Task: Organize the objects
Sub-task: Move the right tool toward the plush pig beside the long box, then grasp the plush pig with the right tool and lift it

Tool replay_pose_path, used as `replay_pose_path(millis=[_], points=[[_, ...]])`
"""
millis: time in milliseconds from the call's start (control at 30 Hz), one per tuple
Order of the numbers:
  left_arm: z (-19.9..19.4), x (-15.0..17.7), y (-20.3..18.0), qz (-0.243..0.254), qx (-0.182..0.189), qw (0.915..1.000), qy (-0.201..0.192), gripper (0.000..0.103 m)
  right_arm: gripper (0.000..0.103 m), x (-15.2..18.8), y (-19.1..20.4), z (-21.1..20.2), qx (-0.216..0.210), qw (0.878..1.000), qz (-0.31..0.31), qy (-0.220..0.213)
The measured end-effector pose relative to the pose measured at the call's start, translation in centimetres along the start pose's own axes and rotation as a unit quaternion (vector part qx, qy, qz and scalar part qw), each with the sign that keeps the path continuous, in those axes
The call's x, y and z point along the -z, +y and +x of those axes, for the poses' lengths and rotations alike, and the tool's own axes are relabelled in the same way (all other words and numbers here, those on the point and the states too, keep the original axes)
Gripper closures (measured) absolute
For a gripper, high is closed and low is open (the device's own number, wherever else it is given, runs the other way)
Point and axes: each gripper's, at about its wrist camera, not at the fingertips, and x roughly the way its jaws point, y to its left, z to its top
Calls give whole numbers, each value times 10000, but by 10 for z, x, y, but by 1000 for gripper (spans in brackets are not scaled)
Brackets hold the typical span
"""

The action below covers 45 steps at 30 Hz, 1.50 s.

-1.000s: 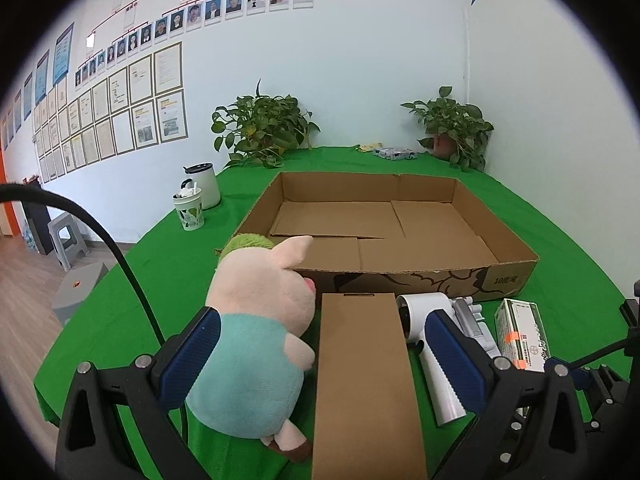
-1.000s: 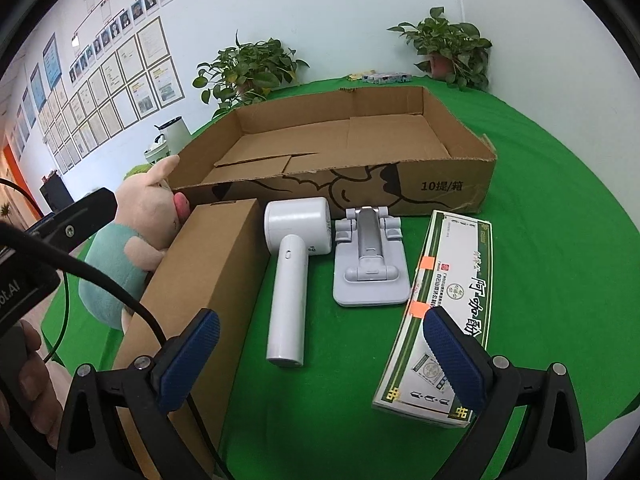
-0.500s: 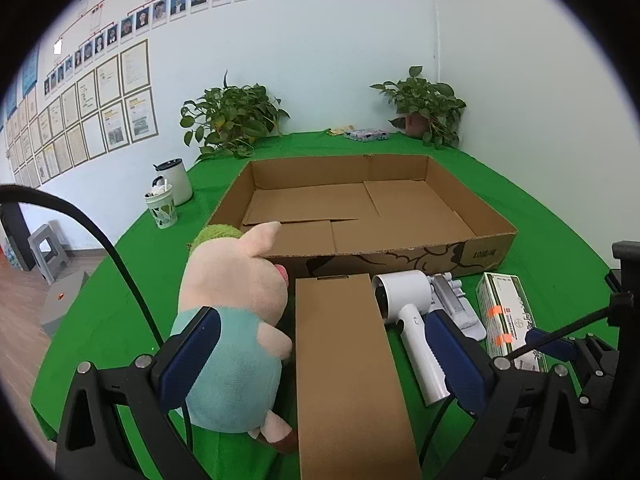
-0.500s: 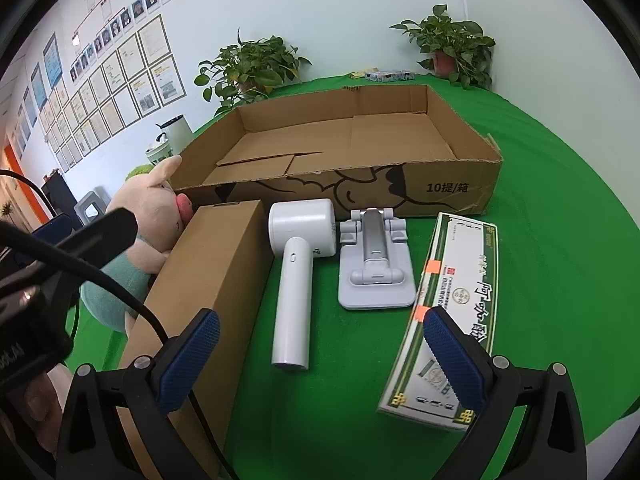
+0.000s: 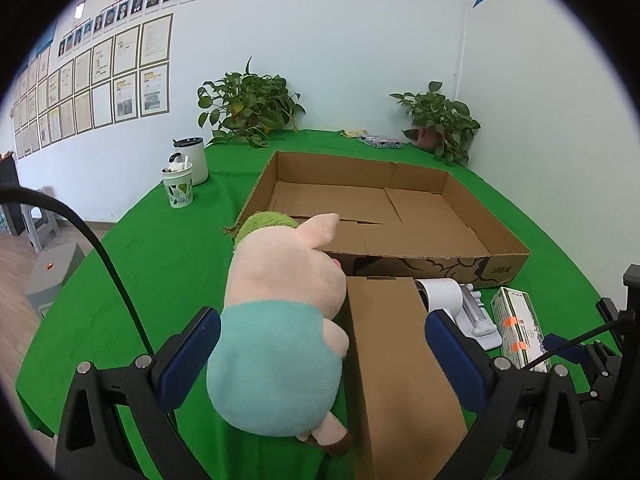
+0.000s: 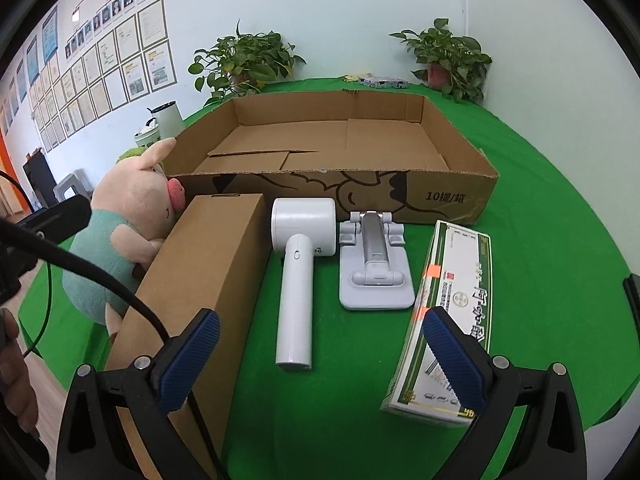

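A wide open cardboard tray [image 5: 504, 270] [image 6: 460, 196] lies on the green table. In front of it lie a plush pig [image 5: 280, 320] [image 6: 120, 216], a long brown box [image 5: 396, 360] [image 6: 212, 264], a white hair dryer [image 6: 298, 264] [image 5: 438, 290], a grey folding stand [image 6: 376, 264] and a green-white carton [image 6: 456, 308] [image 5: 518, 324]. My left gripper [image 5: 320, 360] is open, its jaws either side of the pig and the box. My right gripper [image 6: 316, 360] is open above the dryer handle's end.
Two potted plants [image 5: 248, 108] [image 5: 438, 120] stand at the back edge. A white kettle [image 5: 192, 160] and a cup [image 5: 178, 188] stand at the left. A small packet [image 5: 380, 141] lies near the back. The table edge runs close on the left and front.
My left gripper has come forward and swung left, so the pig now fills the space between its jaws. My right gripper has moved slightly closer to the dryer and stand.
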Motion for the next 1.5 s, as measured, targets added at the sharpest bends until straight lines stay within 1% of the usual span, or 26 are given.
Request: replay_pose_path(millis=[67, 133, 200, 267, 333, 367, 400, 433, 467, 500, 533, 567, 600, 633, 667, 733, 867, 1000, 1067, 1133, 1233, 1333, 1400, 1433, 1500], points=[[3, 0, 6, -58, 41, 9999, 99, 1, 1, -4, -2, 2, -24, 9999, -86, 65], [5, 1, 15, -91, 98, 9997, 190, 1, 1, -9, -5, 0, 56, 9998, -194, 38], [11, 3, 23, -145, 119, 9993, 314, 1, 1, -13, -7, -2, 30, 9996, -279, 9], [23, 8, 32, -228, 205, 9978, 591, 1, 1, -17, -7, -6, -100, 9988, -471, -9], [36, 15, 41, -396, 408, 9944, 896, 1, 1, -19, -1, -14, -244, 9968, -751, -92], [43, 20, 46, -504, 520, 9915, 1077, 1, 1, -20, 4, -19, -375, 9951, -901, -135], [46, 23, 48, -524, 513, 9909, 1124, 1, 1, -21, 10, -25, -614, 9929, -1011, -118], [48, 27, 50, -481, 450, 9916, 1112, 2, 1, -22, 16, -31, -988, 9890, -1103, -55], [50, 30, 51, -393, 394, 9924, 1095, 2, 1, -24, 23, -39, -1454, 9820, -1209, 13], [51, 32, 52, -336, 370, 9930, 1067, 3, 1, -25, 30, -47, -1775, 9751, -1325, 41], [51, 35, 53, -291, 330, 9938, 1022, 9, 1, -27, 39, -58, -2069, 9668, -1498, 38], [50, 37, 54, -239, 224, 9944, 1000, 19, 1, -29, 47, -67, -2265, 9595, -1675, 1], [49, 39, 57, -197, 189, 9949, 974, 20, 1, -32, 57, -78, -2452, 9510, -1882, -48], [46, 41, 60, -239, 266, 9952, 916, 25, 1, -34, 65, -85, -2597, 9439, -2037, -79], [44, 41, 64, -298, 317, 9952, 880, 28, 1, -39, 75, -90, -2759, 9362, -2175, -75], [36, 45, 74, -428, 356, 9951, 817, 32, 1, -46, 93, -91, -2961, 9258, -2347, 22], [15, 57, 100, -849, 517, 9923, 741, 33, 1, -63, 129, -77, -3104, 9113, -2696, 233], [-6, 72, 106, -895, 510, 9926, 638, 33, 1, -79, 164, -56, -3301, 8957, -2956, 367], [-13, 78, 109, -961, 574, 9921, 574, 33, 1, -85, 182, -41, -3284, 8898, -3141, 415], [-16, 82, 112, -1081, 649, 9906, 531, 33, 1, -89, 198, -22, -3133, 8903, -3263, 517], [-20, 87, 113, -1083, 701, 9906, 462, 33, 1, -86, 218, 7, -3005, 8912, -3286, 867], [-21, 88, 107, -919, 634, 9930, 388, 33, 1, -78, 230, 28, -3044, 8913, -3124, 1236], [-22, 89, 101, -764, 525, 9950, 361, 33, 1, -66, 236, 34, -3066, 8917, -2964, 1514], [-23, 91, 98, -718, 472, 9957, 355, 33, 0, -61, 237, 40, -3032, 8930, -2896, 1635], [-23, 92, 100, -774, 499, 9952, 320, 33, 0, -56, 239, 50, -2989, 8977, -2657, 1848]])
